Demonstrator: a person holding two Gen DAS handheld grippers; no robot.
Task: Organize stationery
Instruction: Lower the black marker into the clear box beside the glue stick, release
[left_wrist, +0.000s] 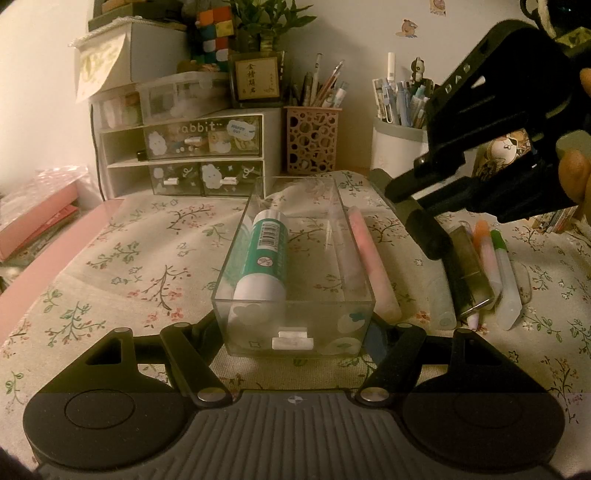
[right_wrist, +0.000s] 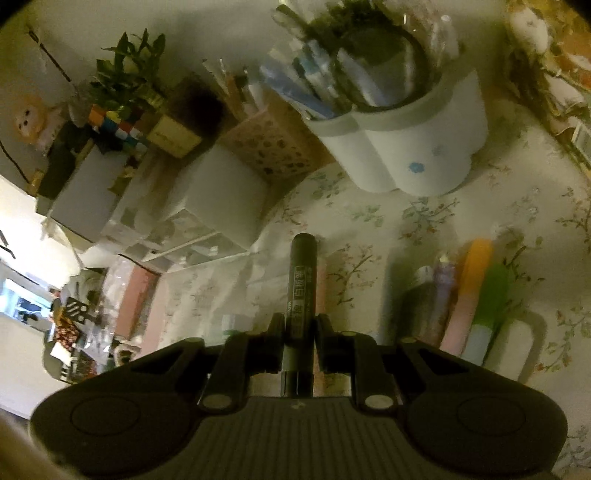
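Left gripper (left_wrist: 295, 328): jaws clamped on the near end of a clear drawer tray (left_wrist: 236, 334), which sits on a floral tablecloth (left_wrist: 129, 266).
Tray contents: a green-and-white glue stick (left_wrist: 264, 264) lies lengthwise along the left wall — white cap toward the camera.
Beside the tray: a pink pen (left_wrist: 371, 264) lies on the cloth, just beside the right wall.
Right gripper (right_wrist: 300, 341): jaws closed on a black marker (right_wrist: 301, 280), its barrel pointing forward and away from the camera, held above the cloth.
Waiting row: highlighters with orange (right_wrist: 476, 264) and green (right_wrist: 496, 291) caps lie side by side on the cloth, right of the marker.
Backdrop: a white pen cup (right_wrist: 413, 147) full of pens, a brown perforated holder (left_wrist: 312, 140) and a drawer unit marked "rabbit" (left_wrist: 192, 147) stand at the rear.
Left-wrist view: fingers (left_wrist: 574, 173) of a hand grip the right tool at upper right.
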